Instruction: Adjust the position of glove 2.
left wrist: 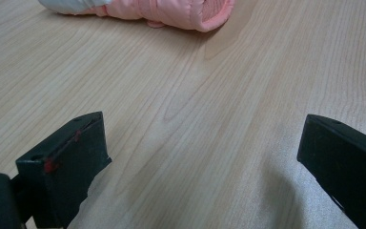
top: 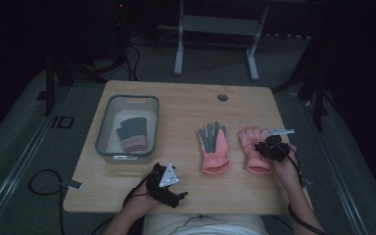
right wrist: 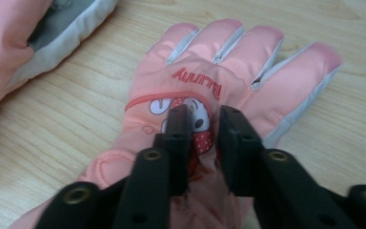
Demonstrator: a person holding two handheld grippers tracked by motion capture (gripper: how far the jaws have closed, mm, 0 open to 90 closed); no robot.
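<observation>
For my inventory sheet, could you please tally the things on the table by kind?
Pink gloves on the table: 2, one palm up, one under the right gripper
Gloves in the bin: 1, grey and pink
Bins: 1
Total: 4

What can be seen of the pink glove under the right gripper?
The pink glove lies flat on the wooden table, back side up, fingers spread and pointing away from the person. It looks like padded, slightly shiny fabric with pale grey strips between the fingers, a cartoon face and red lettering on the back. The right gripper pinches a fold of fabric at the back of the hand. A second pink glove lies beside it, apart.
</observation>
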